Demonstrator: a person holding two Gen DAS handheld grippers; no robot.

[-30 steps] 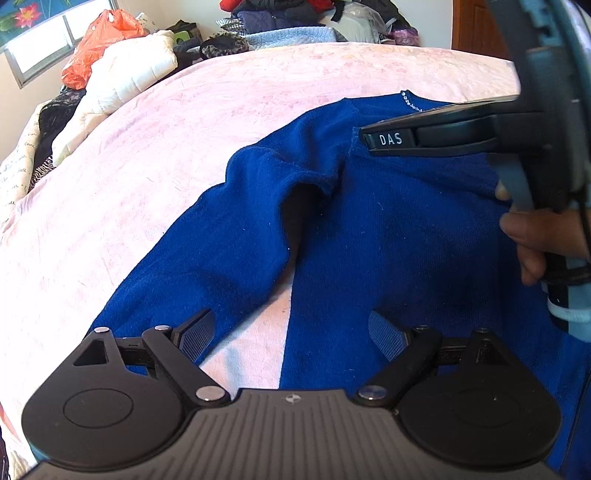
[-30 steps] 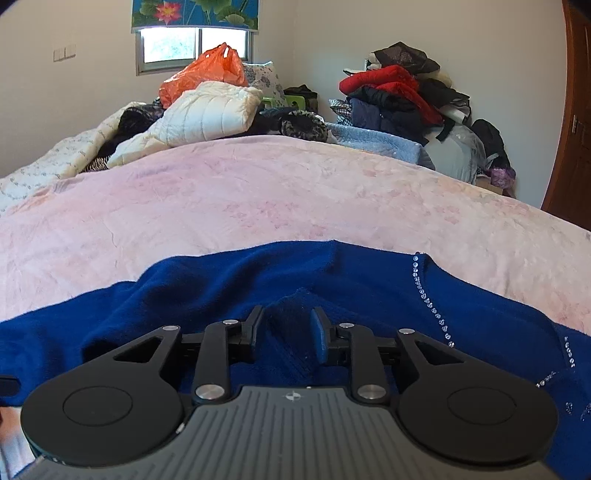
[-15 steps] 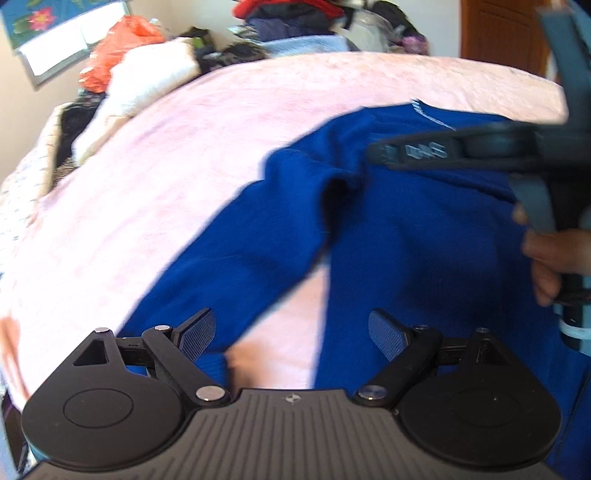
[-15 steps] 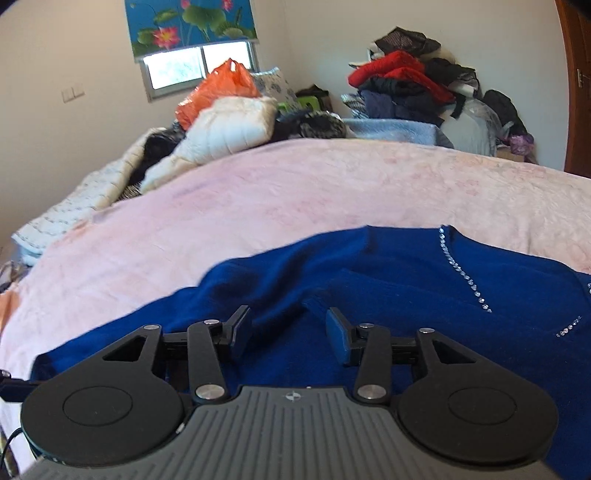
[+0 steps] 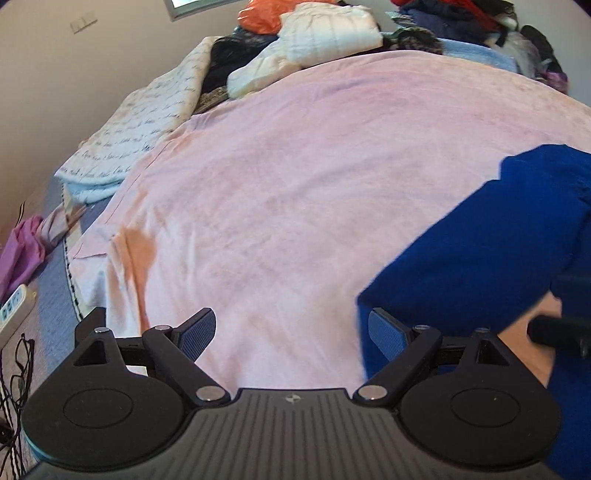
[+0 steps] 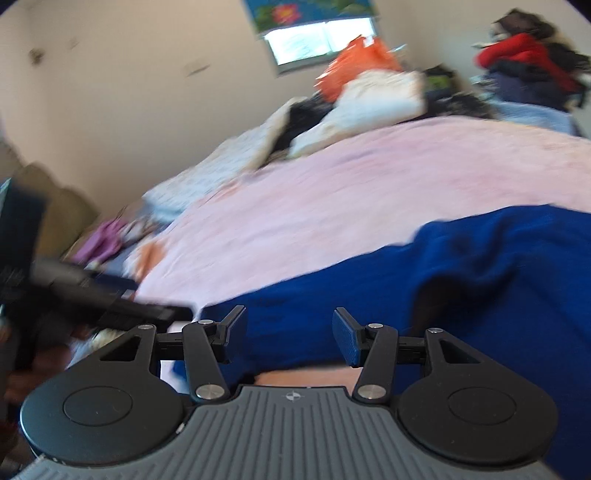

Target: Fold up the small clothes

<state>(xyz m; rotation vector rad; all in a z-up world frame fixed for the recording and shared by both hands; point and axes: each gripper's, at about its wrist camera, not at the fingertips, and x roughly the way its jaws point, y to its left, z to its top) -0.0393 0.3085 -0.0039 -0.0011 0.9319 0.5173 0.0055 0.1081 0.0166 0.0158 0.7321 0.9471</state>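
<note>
A dark blue sweater [image 5: 480, 254] lies on the pink bedspread [image 5: 295, 166]; its sleeve end reaches my left gripper's right finger [image 5: 384, 332]. My left gripper [image 5: 291, 330] is open and empty over bare bedspread, just left of the sleeve end. In the right wrist view the sweater [image 6: 406, 280] spreads across the lower right. My right gripper [image 6: 288, 332] is open and empty over the sleeve, near the bed's front edge. The left gripper's body [image 6: 110, 299] shows blurred at the left there.
Piles of clothes, a white quilted bundle [image 5: 325, 33] and an orange bag [image 5: 258, 18] sit at the far side of the bed. A printed blanket [image 5: 147, 122] lies at the left edge. A power strip [image 5: 14, 310] and cables lie on the floor.
Both grippers swung left toward the sleeve end and the bed's left side. The right gripper let go of the sweater near the shoulder and opened wider. The left gripper stayed open.
</note>
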